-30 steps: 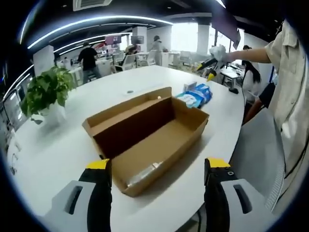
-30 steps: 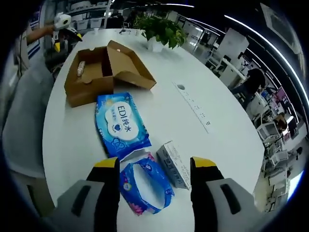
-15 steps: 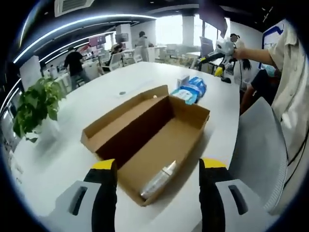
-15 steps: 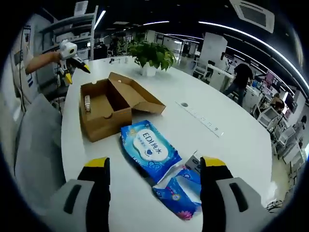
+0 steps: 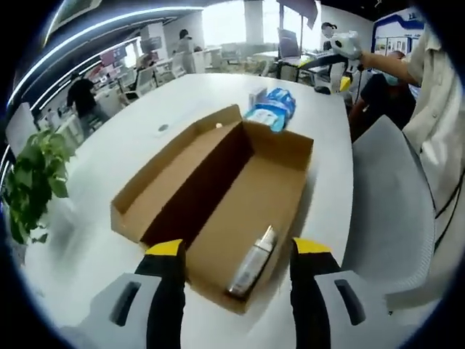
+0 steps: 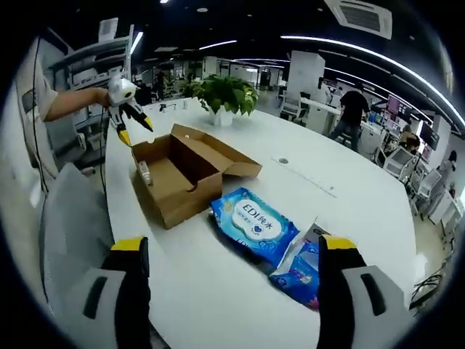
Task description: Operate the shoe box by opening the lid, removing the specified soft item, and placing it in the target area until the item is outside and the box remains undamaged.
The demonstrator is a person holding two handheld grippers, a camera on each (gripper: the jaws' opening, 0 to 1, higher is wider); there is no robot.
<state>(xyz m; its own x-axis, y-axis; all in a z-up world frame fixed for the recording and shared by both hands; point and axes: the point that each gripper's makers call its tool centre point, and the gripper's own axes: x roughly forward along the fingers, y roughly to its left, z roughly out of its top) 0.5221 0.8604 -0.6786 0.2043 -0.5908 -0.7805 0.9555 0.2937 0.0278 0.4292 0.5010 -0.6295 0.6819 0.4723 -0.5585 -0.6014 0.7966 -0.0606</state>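
Comparing with a second ago, we find the shoe box larger and lower in the left gripper view — the camera has moved closer. It lies mid-frame, lid open, a small bottle inside near its lower end. The wipes pack rests outside on the white table, centre-right of the right gripper view. The left gripper and right gripper both have their jaws spread, holding nothing.

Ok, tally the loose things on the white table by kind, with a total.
Cardboard shoe box, lid open: 1
Blue soft packs: 2, the wipes pack and a smaller pack
Small white carton: 1
Bottle lying inside the box: 1
Potted plant: 1
Total: 6
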